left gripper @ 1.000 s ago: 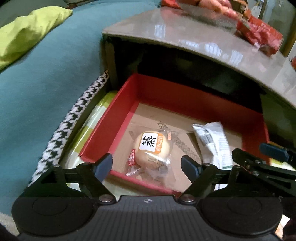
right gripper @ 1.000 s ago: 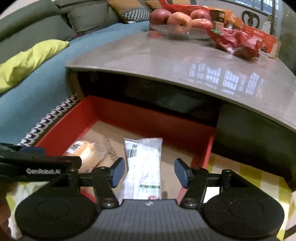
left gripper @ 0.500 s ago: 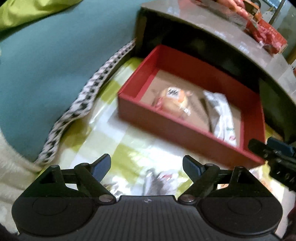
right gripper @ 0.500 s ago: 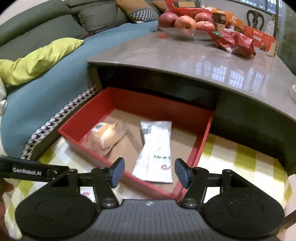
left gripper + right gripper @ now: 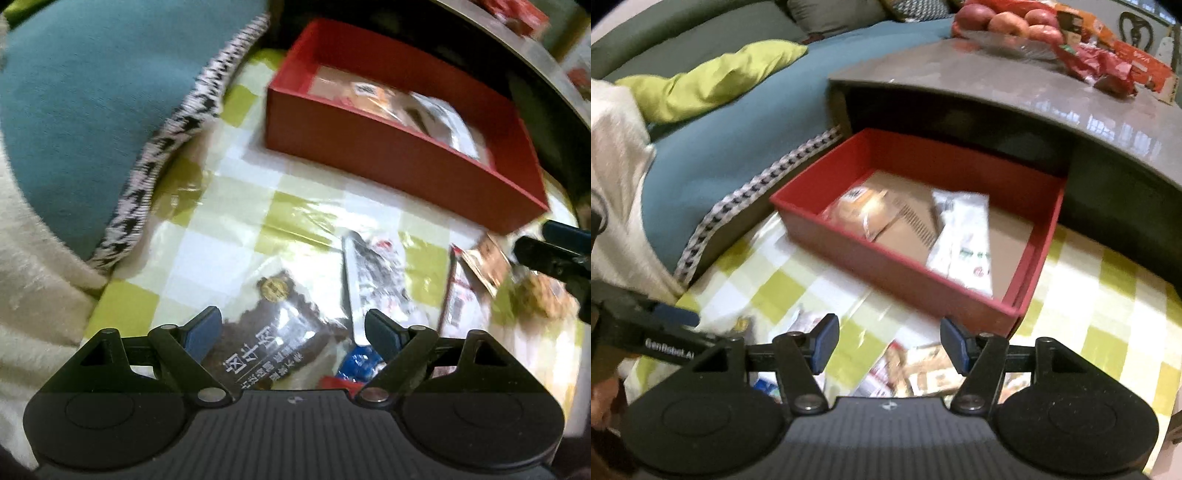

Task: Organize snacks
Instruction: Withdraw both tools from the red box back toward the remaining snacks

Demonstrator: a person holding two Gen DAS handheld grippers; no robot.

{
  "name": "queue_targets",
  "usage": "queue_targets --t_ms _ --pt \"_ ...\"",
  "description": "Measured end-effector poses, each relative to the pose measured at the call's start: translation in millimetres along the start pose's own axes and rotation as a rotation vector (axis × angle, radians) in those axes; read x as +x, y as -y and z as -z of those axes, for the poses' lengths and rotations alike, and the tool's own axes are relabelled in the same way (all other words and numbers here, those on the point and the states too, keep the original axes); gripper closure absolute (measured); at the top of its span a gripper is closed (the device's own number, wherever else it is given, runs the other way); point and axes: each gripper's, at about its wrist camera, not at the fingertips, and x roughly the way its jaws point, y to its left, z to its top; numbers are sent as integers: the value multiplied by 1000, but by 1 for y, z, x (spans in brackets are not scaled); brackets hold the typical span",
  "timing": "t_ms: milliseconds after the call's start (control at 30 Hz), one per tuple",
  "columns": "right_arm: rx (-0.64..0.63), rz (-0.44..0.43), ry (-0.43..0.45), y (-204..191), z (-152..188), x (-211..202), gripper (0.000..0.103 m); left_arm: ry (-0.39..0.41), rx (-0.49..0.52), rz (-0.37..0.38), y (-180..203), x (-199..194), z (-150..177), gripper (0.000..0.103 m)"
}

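A red box (image 5: 388, 147) (image 5: 886, 266) sits on a green-and-white checked cloth (image 5: 236, 229). Inside it lie a wrapped round bun (image 5: 864, 212) and a white snack packet (image 5: 964, 236). In front of the box several loose snack packets lie on the cloth, among them a brown packet with white lettering (image 5: 273, 339) and a silver-grey one (image 5: 373, 277). My left gripper (image 5: 293, 330) hangs open just above the brown packet. My right gripper (image 5: 888, 341) is open over packets (image 5: 923, 369) near the box's front wall; its tip shows in the left wrist view at the right edge (image 5: 554, 251).
A grey table (image 5: 1015, 85) overhangs the box at the back, bearing a bowl of apples (image 5: 1008, 26) and red snack bags (image 5: 1108, 66). A teal sofa (image 5: 738, 129) with a houndstooth trim (image 5: 177, 140), a lime cushion (image 5: 713, 81) and a cream blanket (image 5: 33, 288) lie on the left.
Both grippers have pulled back from inside the red box to over the cloth in front of it. The loose packets have come into view under them. Both stay open and empty.
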Motion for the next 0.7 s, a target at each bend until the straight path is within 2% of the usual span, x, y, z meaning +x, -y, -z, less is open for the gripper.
queue_targets --t_ms 67,200,333,400,467,600,700 --pt "-2 -9 -18 -4 5 1 31 -19 54 20 -3 5 1 14" --pt "-16 -11 -45 -11 13 3 28 -41 156 1 -6 15 7 14" --pt "-25 -17 -76 -16 19 10 28 -52 249 19 -7 25 8 14" --pt "-27 -23 -93 -19 22 14 28 -67 282 32 -7 32 7 10" --pt "-32 -31 -113 -22 25 19 28 -73 311 24 -4 38 8 3" --pt "-36 -39 -130 -21 27 23 28 -67 372 34 -2 37 24 0" --pt "-28 -40 -133 -19 26 24 28 -70 339 -16 -12 44 22 0"
